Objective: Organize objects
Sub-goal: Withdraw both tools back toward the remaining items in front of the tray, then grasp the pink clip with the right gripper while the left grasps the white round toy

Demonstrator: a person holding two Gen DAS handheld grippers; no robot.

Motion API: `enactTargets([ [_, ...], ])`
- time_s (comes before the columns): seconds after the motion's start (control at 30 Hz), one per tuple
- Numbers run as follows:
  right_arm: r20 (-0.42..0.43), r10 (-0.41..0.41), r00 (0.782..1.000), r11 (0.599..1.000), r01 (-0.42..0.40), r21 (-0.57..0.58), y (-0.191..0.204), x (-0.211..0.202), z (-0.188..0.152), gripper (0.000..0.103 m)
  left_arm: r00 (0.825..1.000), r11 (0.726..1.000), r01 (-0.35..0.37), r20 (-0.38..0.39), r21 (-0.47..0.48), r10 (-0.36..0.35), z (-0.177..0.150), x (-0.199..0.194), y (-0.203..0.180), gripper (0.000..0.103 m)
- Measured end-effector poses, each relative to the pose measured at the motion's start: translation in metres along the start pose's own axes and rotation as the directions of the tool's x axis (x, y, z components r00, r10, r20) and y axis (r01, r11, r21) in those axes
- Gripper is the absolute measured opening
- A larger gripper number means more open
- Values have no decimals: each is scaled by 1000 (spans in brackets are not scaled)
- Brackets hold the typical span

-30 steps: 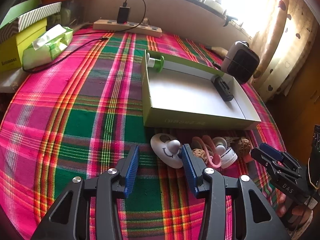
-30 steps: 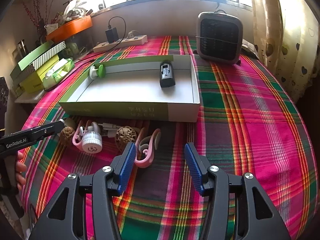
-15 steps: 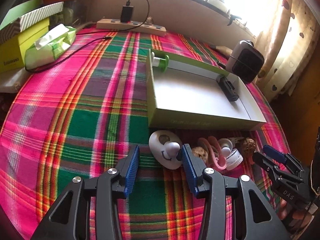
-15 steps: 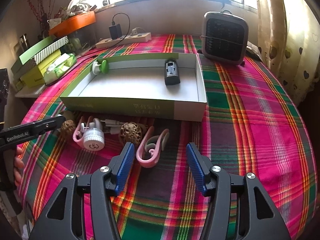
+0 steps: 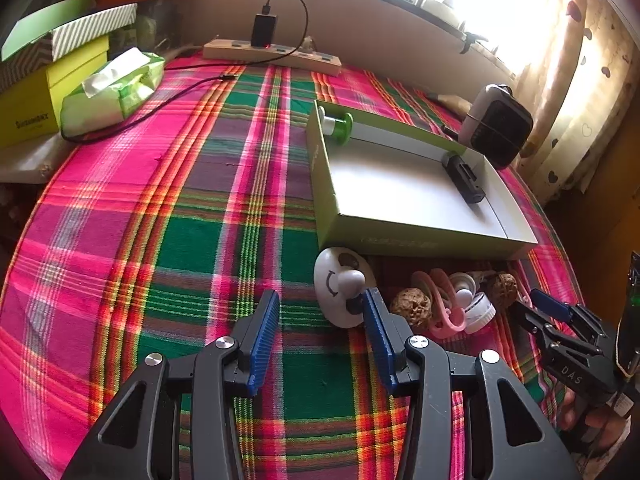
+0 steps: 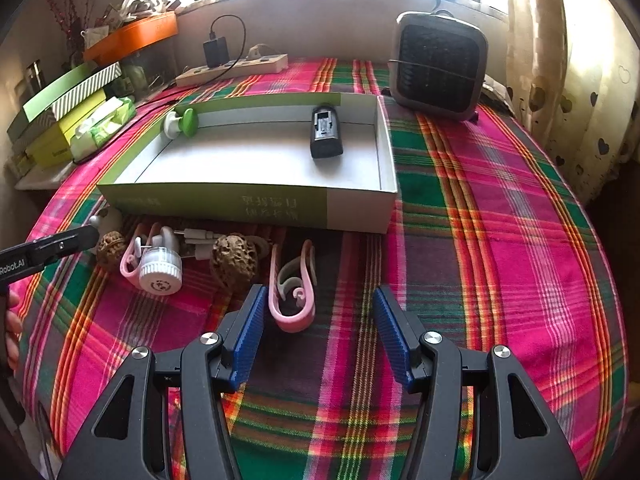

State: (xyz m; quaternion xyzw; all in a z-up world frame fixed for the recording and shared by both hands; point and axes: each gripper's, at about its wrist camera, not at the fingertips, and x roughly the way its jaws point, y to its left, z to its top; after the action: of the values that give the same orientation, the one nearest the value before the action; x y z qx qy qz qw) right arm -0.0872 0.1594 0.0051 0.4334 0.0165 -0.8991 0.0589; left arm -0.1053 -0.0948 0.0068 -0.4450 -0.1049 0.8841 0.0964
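Note:
A green-and-white box lid (image 5: pixel 404 236) (image 6: pixel 248 204) lies on the plaid cloth and holds a black device (image 5: pixel 464 178) (image 6: pixel 326 134) and a green-and-white knob (image 5: pixel 340 126) (image 6: pixel 182 122). In front of it lies a row of small items: a white oval toy with a face (image 5: pixel 338 284), walnuts (image 5: pixel 412 308) (image 6: pixel 234 258), a white round cap (image 6: pixel 160 270), and pink clips (image 5: pixel 442 304) (image 6: pixel 290 284). My left gripper (image 5: pixel 320 322) is open, its right finger against the white toy. My right gripper (image 6: pixel 318 324) is open, the pink clip just inside its left finger.
A small grey heater (image 6: pixel 438 68) (image 5: pixel 500 124) stands behind the box at right. A power strip with charger (image 5: pixel 272 54) (image 6: pixel 232 66) lies at the back. A tissue pack (image 5: pixel 114 88) and stacked boxes (image 5: pixel 52 64) sit at left.
Both grippers have moved forward toward the row of items. The white toy now sits against my left gripper's right finger; the pink clip has come between the right gripper's fingers.

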Motion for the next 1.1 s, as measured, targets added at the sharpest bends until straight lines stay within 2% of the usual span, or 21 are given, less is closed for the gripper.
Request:
enactTargets([
  [0.33, -2, -23, 1000, 1000, 23, -1, -2, 5, 5, 55, 1000, 1000, 22, -1, 4, -22, 6, 5, -5, 42],
  [0.57, -1, -22, 1000, 1000, 22, -3, -3, 5, 6, 55, 1000, 1000, 11, -8, 9, -11, 13, 14, -8, 42],
  [0.87, 5, -14, 1000, 1000, 14, 2, -4, 5, 7, 38, 1000, 1000, -6, -8, 16, 6, 15, 17, -10, 40],
  [1.03, 7, -9, 1000, 1000, 9, 1, -4, 4, 7, 32, 1000, 1000, 0, -9, 11, 0, 15, 17, -10, 31],
  [1.1, 8, -5, 1000, 1000, 5, 0, -4, 4, 7, 29, 1000, 1000, -2, -8, 17, 2, 15, 17, -11, 31],
])
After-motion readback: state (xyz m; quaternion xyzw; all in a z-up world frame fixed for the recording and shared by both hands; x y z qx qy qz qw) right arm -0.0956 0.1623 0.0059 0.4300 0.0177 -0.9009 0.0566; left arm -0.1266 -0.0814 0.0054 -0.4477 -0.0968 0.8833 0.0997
